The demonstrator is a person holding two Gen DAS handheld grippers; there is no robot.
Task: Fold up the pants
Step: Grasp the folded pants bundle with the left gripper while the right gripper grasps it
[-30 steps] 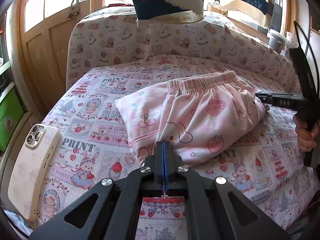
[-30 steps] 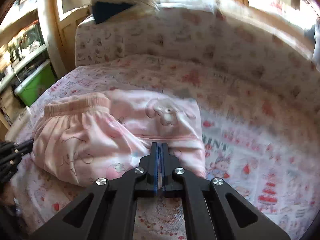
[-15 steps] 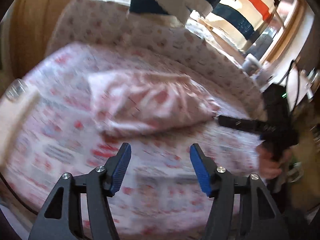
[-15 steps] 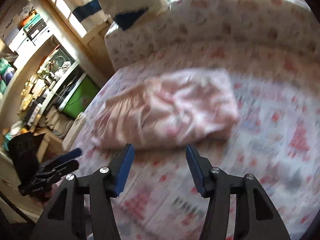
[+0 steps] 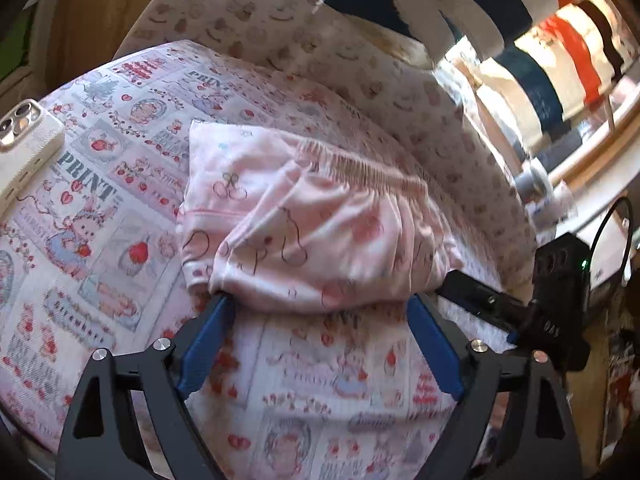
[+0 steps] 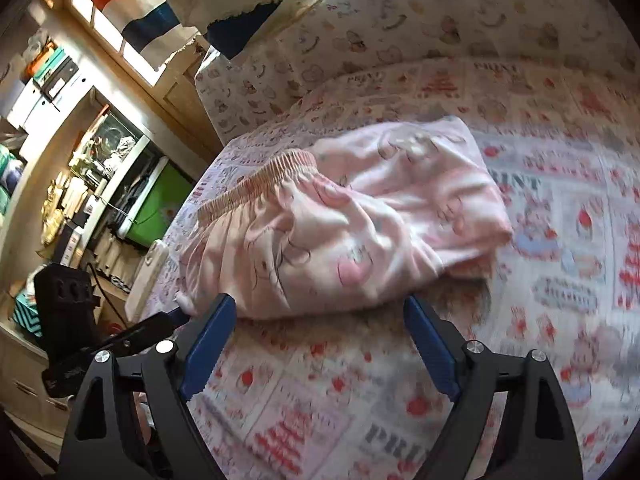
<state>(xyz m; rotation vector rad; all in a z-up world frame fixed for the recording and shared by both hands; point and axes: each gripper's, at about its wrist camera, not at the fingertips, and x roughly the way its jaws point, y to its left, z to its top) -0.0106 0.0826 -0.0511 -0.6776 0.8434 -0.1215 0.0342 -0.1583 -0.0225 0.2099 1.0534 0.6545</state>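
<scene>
Folded pink printed pants (image 5: 320, 232) (image 6: 340, 224) lie on the patterned bed sheet (image 5: 100, 208), elastic waistband on the far side. My left gripper (image 5: 319, 302) stands just short of the pants' near edge. Its jaws are opening wide, and only sheet shows between the blue pads (image 5: 208, 340). My right gripper (image 6: 319, 303) faces the bundle from the other side. Its jaws are opening too, with nothing between its pads (image 6: 430, 348). Each view catches the other gripper at the bundle's end: the right gripper (image 5: 500, 308) and the left gripper (image 6: 120, 336).
A phone in a white case (image 5: 24, 148) lies on the sheet's edge. A padded printed backrest (image 5: 280, 20) rises behind the pants. Striped cloth (image 5: 520, 20) hangs above it. Beside the bed stand a green bin (image 6: 160, 204) and cluttered shelves (image 6: 72, 184).
Both grippers were shut on the pants' near edge a second ago. Both have let go, opened wide and drawn back a little while rolling. The pants stay folded on the sheet.
</scene>
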